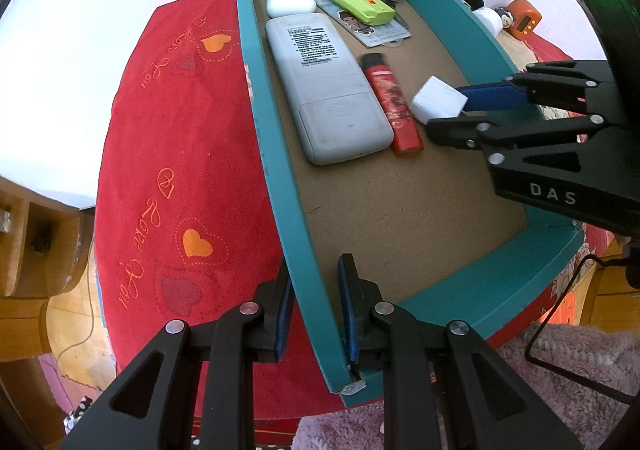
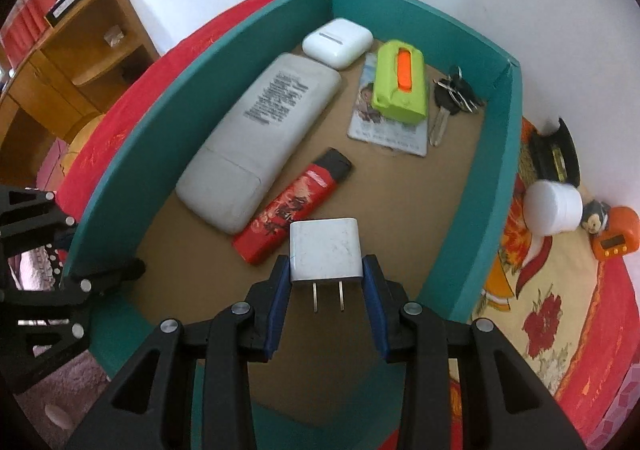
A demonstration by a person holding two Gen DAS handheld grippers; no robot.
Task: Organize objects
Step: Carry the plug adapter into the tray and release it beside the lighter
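Crowding the teal box (image 2: 496,177) — remote (image 2: 256,137), lighter (image 2: 292,205) beside the charger (image 2: 325,250).

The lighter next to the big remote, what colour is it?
Red with a black cap; the lighter shows best from the right wrist.

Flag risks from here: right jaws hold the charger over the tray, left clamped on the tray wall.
1. The white charger is pinched only at its lower edge by the right gripper; it could pivot or slip out.
2. It hangs right beside the red lighter; released here, it may land on it or knock it askew.
3. The left gripper is clamped on the teal tray wall, so any tug may shift everything inside.
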